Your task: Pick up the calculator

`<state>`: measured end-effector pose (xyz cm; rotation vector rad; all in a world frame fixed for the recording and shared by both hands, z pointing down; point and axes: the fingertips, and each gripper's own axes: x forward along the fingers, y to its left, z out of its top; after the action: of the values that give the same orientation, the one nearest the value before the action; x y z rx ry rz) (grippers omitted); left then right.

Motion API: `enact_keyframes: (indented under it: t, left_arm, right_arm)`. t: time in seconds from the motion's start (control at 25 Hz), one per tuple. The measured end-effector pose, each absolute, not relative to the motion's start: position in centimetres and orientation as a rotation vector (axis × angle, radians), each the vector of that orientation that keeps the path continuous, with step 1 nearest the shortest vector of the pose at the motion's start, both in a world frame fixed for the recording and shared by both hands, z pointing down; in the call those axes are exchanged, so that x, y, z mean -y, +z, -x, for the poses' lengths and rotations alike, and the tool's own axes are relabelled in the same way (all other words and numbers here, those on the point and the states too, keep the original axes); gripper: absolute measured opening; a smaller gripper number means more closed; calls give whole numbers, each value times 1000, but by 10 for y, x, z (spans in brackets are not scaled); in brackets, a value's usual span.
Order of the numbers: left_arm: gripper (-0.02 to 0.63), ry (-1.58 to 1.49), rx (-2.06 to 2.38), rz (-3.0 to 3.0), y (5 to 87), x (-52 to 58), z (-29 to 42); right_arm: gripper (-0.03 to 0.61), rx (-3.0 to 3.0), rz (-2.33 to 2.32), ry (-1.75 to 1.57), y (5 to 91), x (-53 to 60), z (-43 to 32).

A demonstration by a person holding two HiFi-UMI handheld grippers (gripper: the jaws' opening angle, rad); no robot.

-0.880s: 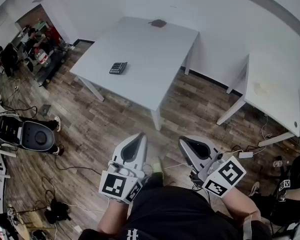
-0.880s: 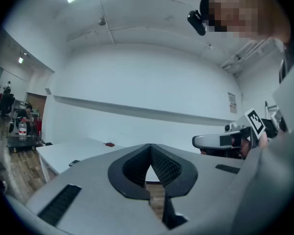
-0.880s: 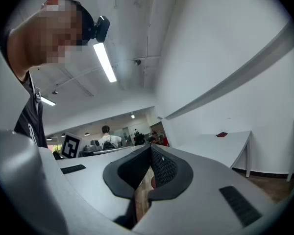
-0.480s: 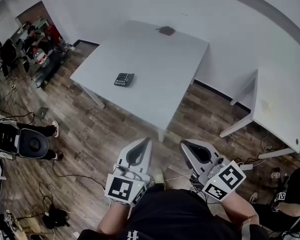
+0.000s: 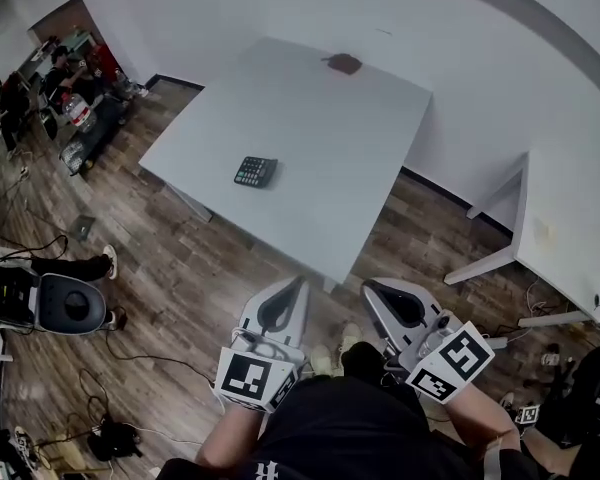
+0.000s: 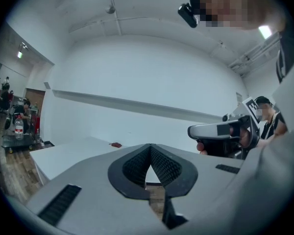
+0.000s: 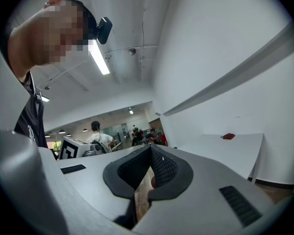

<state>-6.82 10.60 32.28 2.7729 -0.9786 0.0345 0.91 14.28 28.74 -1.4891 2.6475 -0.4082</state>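
Observation:
The black calculator [image 5: 255, 171] lies flat on the white table [image 5: 310, 138], toward its left front part. I hold both grippers low in front of my body, over the wood floor and short of the table's near corner. The left gripper [image 5: 299, 281] is shut, its jaws meeting at the tips [image 6: 150, 146] with nothing between them. The right gripper [image 5: 367, 287] is likewise shut and empty [image 7: 150, 146]. The calculator shows in neither gripper view. In the left gripper view the right gripper [image 6: 220, 131] appears to the side.
A small brown object [image 5: 344, 64] sits at the table's far edge. A second white table [image 5: 570, 218] stands at the right. People and gear crowd the back left [image 5: 70, 78]. A black machine [image 5: 50, 298] and cables [image 5: 110, 428] lie on the floor at the left.
I have stepped toward the table: it and the calculator sit lower and larger in the head view. Both grippers stay shut and low in front of me.

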Motion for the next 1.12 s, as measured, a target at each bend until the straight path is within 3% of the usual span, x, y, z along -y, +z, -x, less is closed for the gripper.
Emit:
enact_keyframes:
  t: [0.84,1.12]
  left_arm:
    - [5,180,1227,-2580,380,41,22]
    - [5,14,1188,-2248,442,89,35]
  right_arm:
    - [11,-2777,1198,-544,319,24,-63]
    - [11,-2808,1128,-638,332,59,-68]
